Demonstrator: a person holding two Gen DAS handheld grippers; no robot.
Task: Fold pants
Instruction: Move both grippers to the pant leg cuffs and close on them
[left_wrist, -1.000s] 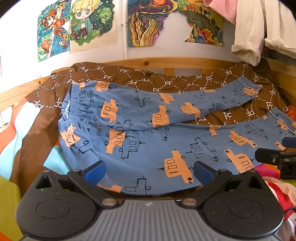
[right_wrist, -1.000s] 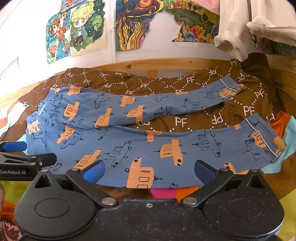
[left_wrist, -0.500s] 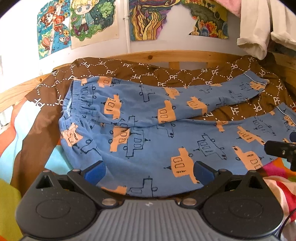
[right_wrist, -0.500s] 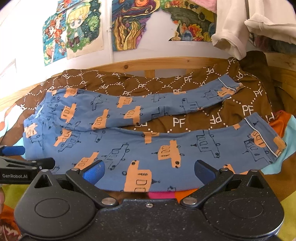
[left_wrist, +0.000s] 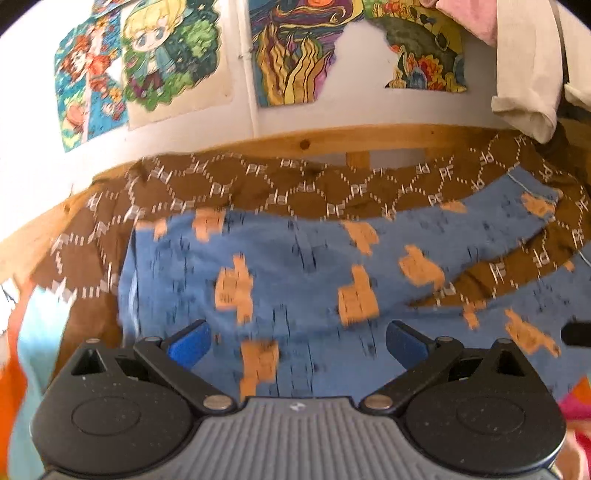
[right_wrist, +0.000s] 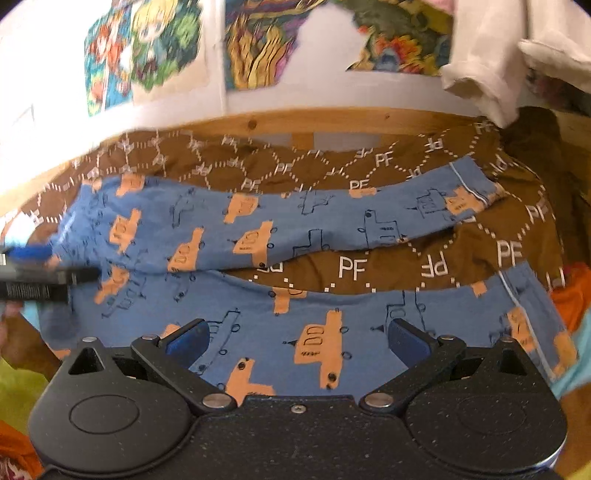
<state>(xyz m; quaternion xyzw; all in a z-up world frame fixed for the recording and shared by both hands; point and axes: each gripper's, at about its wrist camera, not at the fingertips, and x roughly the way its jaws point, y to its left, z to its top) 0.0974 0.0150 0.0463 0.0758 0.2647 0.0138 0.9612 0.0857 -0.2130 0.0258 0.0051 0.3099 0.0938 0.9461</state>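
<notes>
Wall: drawings (left_wrist: 177, 55) hang above a wooden rail (right_wrist: 332, 118).
Cover: brown sheet (right_wrist: 480, 254) over the bed.
Pants: blue pants (right_wrist: 258, 229) lie flat, waist left, legs spread right.
Left gripper (left_wrist: 297, 338): jaws spread wide over the near leg.
Right gripper (right_wrist: 297, 338): spread too, gripping nothing.

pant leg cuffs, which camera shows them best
The right wrist view. Both cuffs of the pants appear sharply there, white piping visible, lying apart on the brown blanket. The left wrist view is motion-blurred, shows only the far cuff near its right edge, and cuts off the near one.
</notes>
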